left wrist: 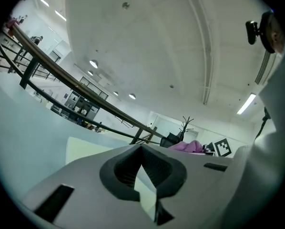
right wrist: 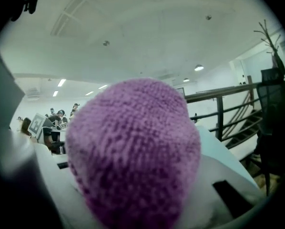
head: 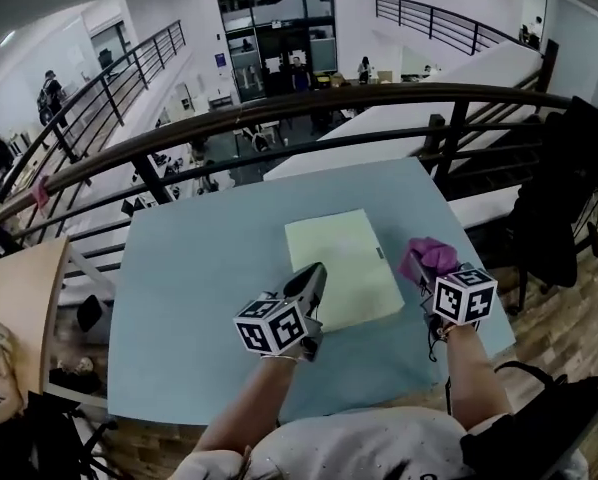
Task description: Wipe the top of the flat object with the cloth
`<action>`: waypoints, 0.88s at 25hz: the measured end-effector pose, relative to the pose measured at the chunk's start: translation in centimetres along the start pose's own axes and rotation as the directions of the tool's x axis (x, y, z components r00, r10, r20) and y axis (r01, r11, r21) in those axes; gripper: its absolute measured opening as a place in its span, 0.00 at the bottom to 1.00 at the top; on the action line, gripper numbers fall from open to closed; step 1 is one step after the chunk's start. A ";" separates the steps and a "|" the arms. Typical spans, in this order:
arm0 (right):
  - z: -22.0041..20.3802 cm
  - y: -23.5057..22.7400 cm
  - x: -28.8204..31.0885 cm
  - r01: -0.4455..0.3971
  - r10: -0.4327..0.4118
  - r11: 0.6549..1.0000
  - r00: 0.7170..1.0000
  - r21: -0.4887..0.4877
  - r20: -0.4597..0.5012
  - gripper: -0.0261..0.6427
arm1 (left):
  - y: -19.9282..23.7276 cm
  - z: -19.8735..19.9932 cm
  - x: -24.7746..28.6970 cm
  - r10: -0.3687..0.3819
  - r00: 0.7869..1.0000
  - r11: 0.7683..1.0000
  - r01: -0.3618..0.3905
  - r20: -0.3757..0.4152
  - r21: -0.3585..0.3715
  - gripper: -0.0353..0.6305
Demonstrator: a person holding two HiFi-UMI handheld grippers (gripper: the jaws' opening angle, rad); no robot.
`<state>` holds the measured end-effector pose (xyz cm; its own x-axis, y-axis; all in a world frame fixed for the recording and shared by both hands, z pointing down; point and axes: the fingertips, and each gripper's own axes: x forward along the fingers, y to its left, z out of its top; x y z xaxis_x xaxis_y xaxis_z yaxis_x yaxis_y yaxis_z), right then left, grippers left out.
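Observation:
A pale yellow-green flat object [head: 344, 263] lies on the blue-grey table [head: 199, 268], a little right of its middle. My left gripper [head: 312, 273] is shut, its tips at the object's near left edge; in the left gripper view the jaws [left wrist: 142, 149] meet and a sliver of the pale object [left wrist: 83, 149] shows behind them. Whether the tips touch the object I cannot tell. My right gripper [head: 434, 273] is shut on a bunched purple cloth [head: 429, 258], just right of the flat object. The cloth [right wrist: 133, 147] fills the right gripper view and hides the fingertips.
A dark railing [head: 279, 113] runs along the table's far edge, with an open hall below it. A chair with a dark jacket [head: 564, 198] stands at the right. A wooden table [head: 19, 298] sits at the left. The table's left half is bare.

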<state>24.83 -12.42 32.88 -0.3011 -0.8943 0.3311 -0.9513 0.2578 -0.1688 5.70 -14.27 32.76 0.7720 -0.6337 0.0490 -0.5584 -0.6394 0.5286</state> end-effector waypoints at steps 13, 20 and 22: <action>2.1 -2.0 -10.9 -0.199 0.205 0.959 0.979 -0.201 0.012 0.08 | -15.7 -0.3 -0.8 0.019 0.984 0.996 -0.034 0.178 0.080 0.05; -2.4 -6.6 -15.9 -0.225 0.216 0.950 0.974 -0.218 -0.064 0.08 | -21.2 -4.4 -1.1 0.046 0.979 0.994 -0.063 0.197 0.084 0.05; -3.5 -8.1 -17.2 -0.229 0.218 0.953 0.973 -0.198 -0.077 0.08 | -22.6 -5.6 -1.2 0.045 0.980 0.994 -0.063 0.195 0.089 0.05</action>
<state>37.46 2.17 31.85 -0.5054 -0.7856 0.3569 -0.8506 0.5232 -0.0528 19.11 3.44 25.50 0.6719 -0.7346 -0.0938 -0.6309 -0.6341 0.4471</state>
